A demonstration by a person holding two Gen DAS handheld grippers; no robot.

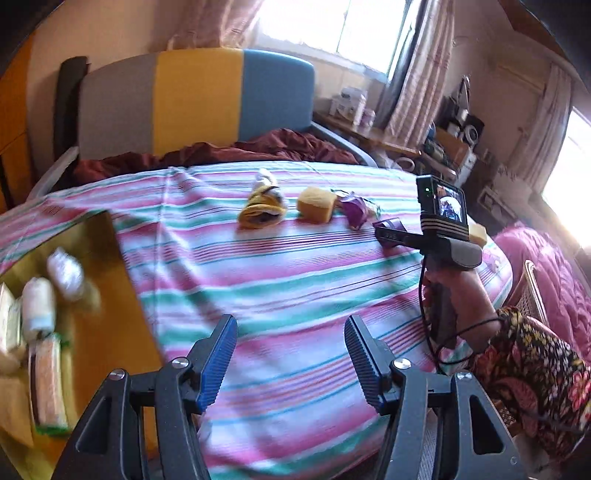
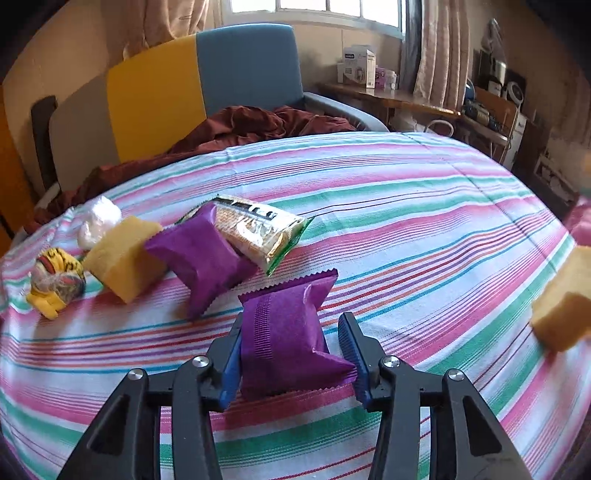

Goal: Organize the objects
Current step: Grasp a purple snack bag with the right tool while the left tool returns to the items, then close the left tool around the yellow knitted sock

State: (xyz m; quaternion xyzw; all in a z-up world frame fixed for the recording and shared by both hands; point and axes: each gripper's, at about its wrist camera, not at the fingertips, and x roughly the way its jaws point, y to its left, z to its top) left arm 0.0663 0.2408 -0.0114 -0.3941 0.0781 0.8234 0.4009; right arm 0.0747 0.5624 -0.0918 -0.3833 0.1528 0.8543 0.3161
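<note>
Daylight floods in from the windows [image 1: 354,29] behind the bed, which blow out to plain white in both views; a second window [image 1: 569,192] at the right edge of the left wrist view glares as well. The room has a warm, pinkish cast. Soft shadows fall beneath the packets on the striped sheet [image 2: 406,229]. Fisheye bending curves the bed and darkens the corners. In the left wrist view the yellow box [image 1: 92,295] and its contents are smeared by motion blur.
</note>
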